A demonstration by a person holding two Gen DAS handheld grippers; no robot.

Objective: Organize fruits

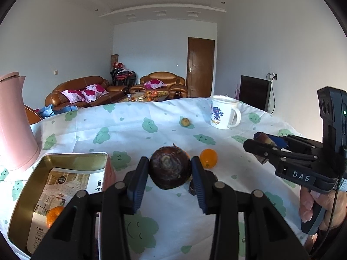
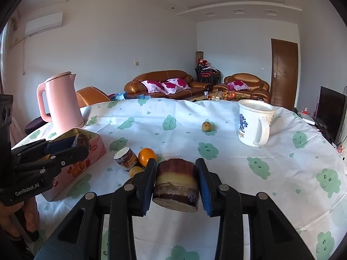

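My left gripper (image 1: 169, 162) is shut on a dark brown sugarcane chunk (image 1: 170, 171), seen end-on. In the right wrist view that gripper (image 2: 79, 144) hovers over the rim of the open pink tin (image 2: 95, 149). An orange (image 1: 54, 215) lies inside the tin (image 1: 76, 156). My right gripper (image 2: 176, 164) is shut on a purple and yellow sugarcane piece (image 2: 176, 184), held above the tablecloth. On the cloth lie another sugarcane piece (image 2: 125, 159), an orange (image 2: 147, 157), a small yellow fruit (image 2: 135, 171), and farther back a small yellow-green fruit (image 2: 207, 126).
A pink kettle (image 2: 63, 106) stands behind the tin at the far left. A white mug (image 2: 253, 123) stands at the back right. The round table (image 2: 282, 162) wears a white cloth with green prints. A hand (image 1: 312, 208) grips the right gripper's handle.
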